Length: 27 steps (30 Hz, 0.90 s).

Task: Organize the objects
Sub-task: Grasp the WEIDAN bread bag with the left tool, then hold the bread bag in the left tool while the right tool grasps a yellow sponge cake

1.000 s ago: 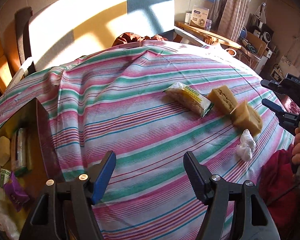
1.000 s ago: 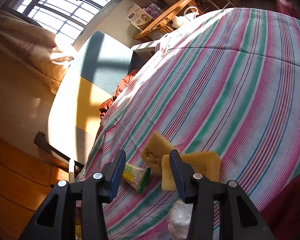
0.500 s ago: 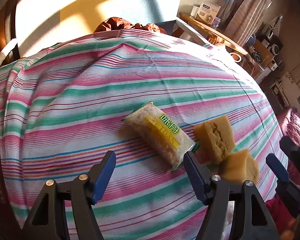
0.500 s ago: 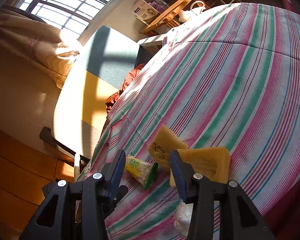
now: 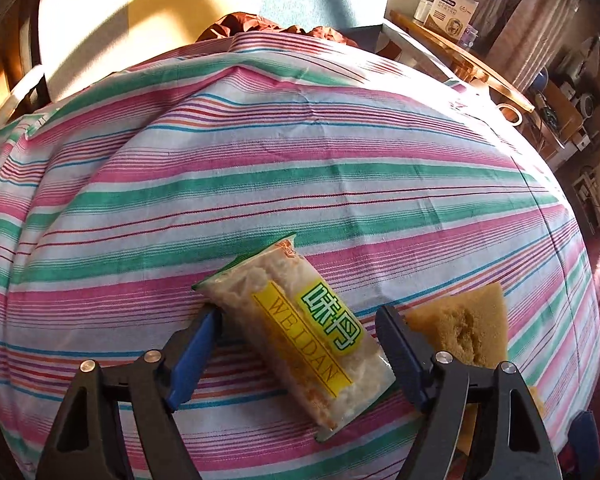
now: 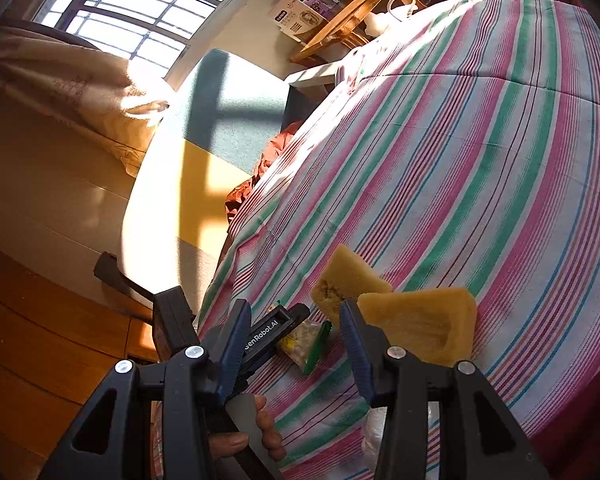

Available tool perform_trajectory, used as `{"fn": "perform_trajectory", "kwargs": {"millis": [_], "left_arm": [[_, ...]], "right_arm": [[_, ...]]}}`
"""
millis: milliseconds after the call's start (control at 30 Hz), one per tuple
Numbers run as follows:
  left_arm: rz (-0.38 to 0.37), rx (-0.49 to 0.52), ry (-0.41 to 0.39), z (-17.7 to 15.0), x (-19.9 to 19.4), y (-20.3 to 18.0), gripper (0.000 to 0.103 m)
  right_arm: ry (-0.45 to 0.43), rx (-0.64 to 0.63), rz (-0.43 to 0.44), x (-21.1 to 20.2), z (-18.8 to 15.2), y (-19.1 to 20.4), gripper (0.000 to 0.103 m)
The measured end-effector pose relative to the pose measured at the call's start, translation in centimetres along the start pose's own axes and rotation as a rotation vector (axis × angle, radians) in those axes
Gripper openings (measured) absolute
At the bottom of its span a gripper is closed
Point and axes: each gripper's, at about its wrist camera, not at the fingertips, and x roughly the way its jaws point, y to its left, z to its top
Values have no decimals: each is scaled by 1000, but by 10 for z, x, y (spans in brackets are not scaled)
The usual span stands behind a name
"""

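A clear snack packet (image 5: 300,332) with a yellow and green label lies on the striped cloth (image 5: 284,168). My left gripper (image 5: 300,316) is open, its jaws on either side of the packet. Two yellow sponges lie to the right, one in the left wrist view (image 5: 466,326). In the right wrist view, my right gripper (image 6: 296,320) is open and empty above the cloth (image 6: 480,140). Behind it are the packet's end (image 6: 306,340), the left gripper's body (image 6: 268,340), the far sponge (image 6: 344,280) and the near sponge (image 6: 424,322).
A white crumpled wad (image 6: 374,432) lies near the cloth's near edge. A white and teal board (image 5: 220,12) and a reddish cloth (image 5: 276,26) stand beyond the far edge. A wooden shelf (image 5: 460,60) with boxes is at the far right.
My left gripper has moved forward and right from the brown box until its open jaws straddle the snack packet. My right gripper has stayed open and barely shifted.
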Motion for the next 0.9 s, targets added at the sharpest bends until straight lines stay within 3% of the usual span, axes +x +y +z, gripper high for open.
{"fn": "perform_trajectory", "kwargs": {"millis": [33, 67, 167, 367, 700, 900], "left_arm": [[8, 27, -12, -3, -1, 0, 71], [11, 59, -28, -6, -3, 0, 55], [-14, 131, -41, -16, -10, 8, 44], [-22, 215, -62, -48, -31, 34, 43], [-62, 232, -101, -128, -77, 76, 43], [-81, 228, -122, -156, -92, 92, 43]], "right_arm": [[-2, 3, 1, -1, 0, -1, 47], [-5, 8, 3, -1, 0, -1, 47], [-11, 23, 3, -2, 1, -4, 47], [-12, 15, -20, 0, 1, -2, 47], [-6, -4, -73, 3, 1, -1, 47], [-14, -12, -115, 2, 1, -2, 47]]}}
